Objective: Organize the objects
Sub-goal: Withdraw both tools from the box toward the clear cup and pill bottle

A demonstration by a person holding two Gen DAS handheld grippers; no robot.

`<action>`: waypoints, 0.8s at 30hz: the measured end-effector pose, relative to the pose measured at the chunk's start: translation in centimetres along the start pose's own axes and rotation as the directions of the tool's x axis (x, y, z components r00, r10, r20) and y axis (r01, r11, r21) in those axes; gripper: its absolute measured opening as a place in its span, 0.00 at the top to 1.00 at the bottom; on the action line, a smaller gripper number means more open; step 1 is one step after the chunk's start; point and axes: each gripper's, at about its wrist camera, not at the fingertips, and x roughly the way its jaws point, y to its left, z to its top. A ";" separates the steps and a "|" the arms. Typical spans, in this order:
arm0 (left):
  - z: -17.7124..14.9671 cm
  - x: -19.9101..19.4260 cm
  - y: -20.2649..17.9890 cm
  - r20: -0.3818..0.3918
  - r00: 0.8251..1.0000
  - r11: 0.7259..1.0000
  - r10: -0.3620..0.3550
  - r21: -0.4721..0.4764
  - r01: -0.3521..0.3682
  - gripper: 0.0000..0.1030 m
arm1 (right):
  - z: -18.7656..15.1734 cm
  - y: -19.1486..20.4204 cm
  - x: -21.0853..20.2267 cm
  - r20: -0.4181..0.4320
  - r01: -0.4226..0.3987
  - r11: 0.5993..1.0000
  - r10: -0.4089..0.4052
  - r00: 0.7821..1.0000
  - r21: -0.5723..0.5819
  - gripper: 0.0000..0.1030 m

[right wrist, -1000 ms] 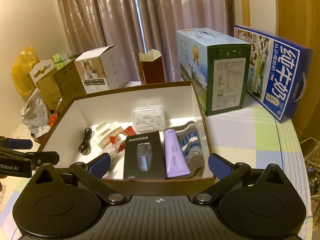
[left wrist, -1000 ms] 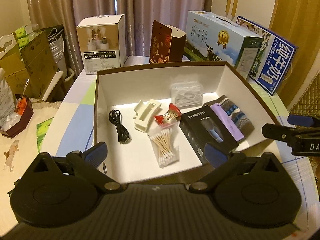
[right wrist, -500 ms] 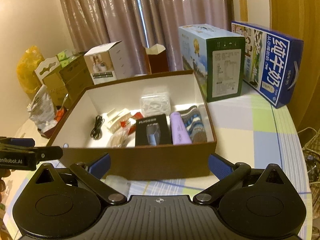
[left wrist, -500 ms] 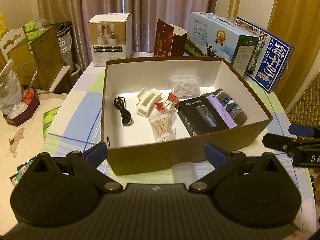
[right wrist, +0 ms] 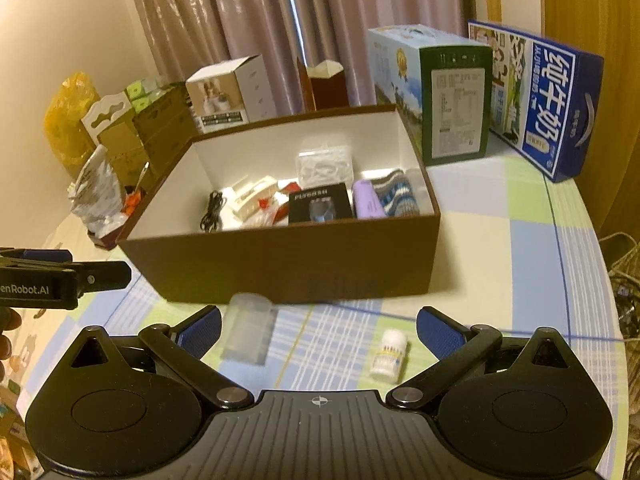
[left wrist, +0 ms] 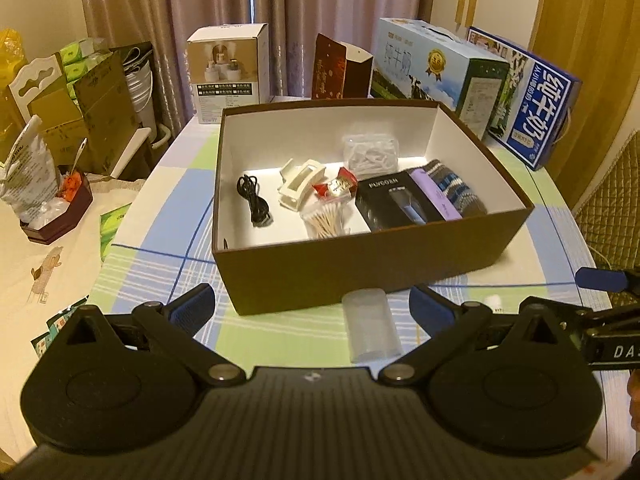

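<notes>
Most items are already packed in the brown box [left wrist: 360,264]; a clear case [left wrist: 372,328] and a small white bottle [right wrist: 389,355] are left on the worktop [right wrist: 500,264] just near it. Both the left hand-held gripper [left wrist: 312,306] and the right hand-held gripper [right wrist: 318,330] are held wide, empty.

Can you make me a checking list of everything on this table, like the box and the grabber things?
Surface: checked tablecloth, flat, partly bare.
Job's things: open brown box holds a hair clip, cotton swabs, black shaver box, purple tube and knitted sock. Still outside, in front of the box: clear plastic case and small white bottle.
Clutter: milk cartons, cardboard boxes, bags.
Grippers: left gripper open, empty; right gripper open, empty.
Cables: black cable coiled inside the box.
Surroundings: curtains, wooden door.
</notes>
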 end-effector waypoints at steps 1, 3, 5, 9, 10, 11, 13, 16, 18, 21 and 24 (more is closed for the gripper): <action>-0.3 -0.1 -0.1 -0.001 1.000 1.000 -0.002 0.004 0.002 0.01 | -0.3 0.0 -0.1 -0.004 0.003 1.000 -0.003 1.000 -0.001 0.02; -0.8 -0.3 -0.4 -0.007 1.000 1.000 -0.006 0.008 0.006 0.01 | -0.8 0.0 -0.3 -0.016 0.010 1.000 -0.010 1.000 -0.004 0.02; -1.4 -0.3 -0.6 -0.018 1.000 1.000 -0.023 0.002 0.023 0.01 | -1.5 -0.1 -0.4 -0.029 0.021 1.000 -0.021 0.999 -0.007 0.02; -2.6 -0.3 -1.2 -0.053 0.997 0.999 -0.047 -0.002 0.047 0.01 | -2.6 -0.3 -0.6 -0.050 0.034 0.999 -0.035 0.998 -0.008 0.02; -2.9 -0.3 -1.5 -0.060 0.997 0.999 -0.049 0.004 0.049 0.01 | -3.0 -0.4 -0.7 -0.056 0.037 0.999 -0.037 0.998 -0.007 0.02; -3.3 -0.3 -1.7 -0.065 0.997 0.999 -0.050 0.011 0.051 0.01 | -3.3 -0.5 -0.7 -0.061 0.039 0.999 -0.039 0.997 -0.006 0.02; -4.0 -0.3 -2.2 -0.081 0.996 0.998 -0.050 0.019 0.051 0.01 | -3.8 -0.7 -0.9 -0.069 0.043 0.999 -0.043 0.997 -0.004 0.02; -4.9 -0.1 -2.7 -0.109 0.992 0.998 -0.059 0.029 0.063 0.01 | -4.5 -0.9 -0.9 -0.082 0.048 0.999 -0.048 0.995 -0.003 0.02; -5.6 0.1 -3.0 -0.128 0.990 0.997 -0.060 0.035 0.064 0.01 | -4.9 -1.1 -1.0 -0.093 0.053 0.999 -0.053 0.994 -0.004 0.02; -6.5 0.3 -3.4 -0.156 0.986 0.997 -0.061 0.041 0.069 0.01 | -5.5 -1.4 -1.0 -0.108 0.054 0.998 -0.053 0.993 0.010 0.02; -7.2 0.4 -3.5 -0.177 0.982 0.997 -0.059 0.041 0.067 0.01 | -5.9 -2.0 -1.1 -0.125 0.054 0.997 -0.047 0.991 0.052 0.02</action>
